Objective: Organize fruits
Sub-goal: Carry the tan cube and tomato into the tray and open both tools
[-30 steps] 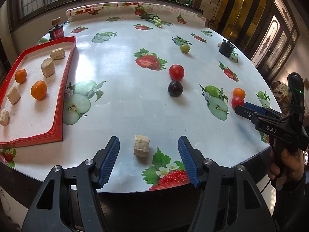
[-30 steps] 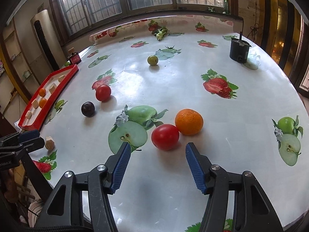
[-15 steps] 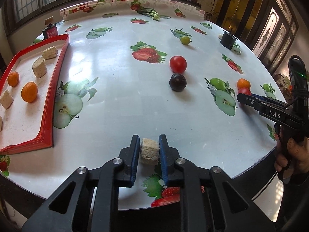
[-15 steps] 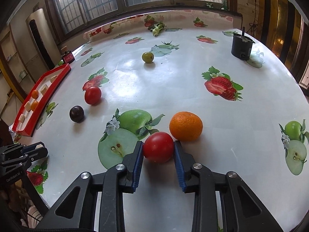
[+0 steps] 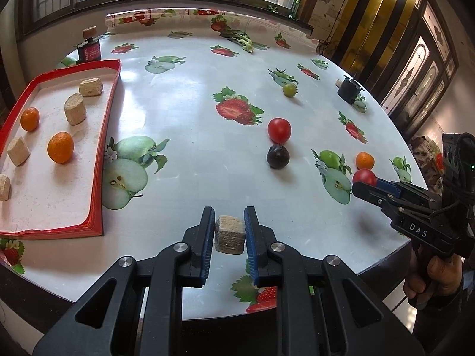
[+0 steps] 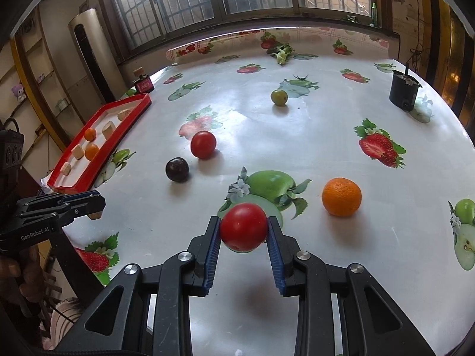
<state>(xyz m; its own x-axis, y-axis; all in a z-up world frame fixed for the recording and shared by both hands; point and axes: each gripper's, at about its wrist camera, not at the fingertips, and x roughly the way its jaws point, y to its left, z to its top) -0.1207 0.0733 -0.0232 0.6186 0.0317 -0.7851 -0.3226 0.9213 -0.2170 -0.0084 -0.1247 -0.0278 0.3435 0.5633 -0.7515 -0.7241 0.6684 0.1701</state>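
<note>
Glossy red tomato [image 6: 243, 227], round, lifted just above table [image 6: 311, 136], pinched in right gripper [image 6: 244, 233]. Beige cork block [image 5: 230, 234] clamped in left gripper [image 5: 229, 237]. Both jaws narrow, just closed on loads.

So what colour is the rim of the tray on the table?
Red, around a pale floor; the tray shows best in the left wrist view.

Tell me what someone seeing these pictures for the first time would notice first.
Probably the two held items: the right gripper clamps a red tomato near the table's front edge, and the left gripper clamps a beige cork-like block. Next, the red tray at the left, holding two oranges and more blocks.
</note>
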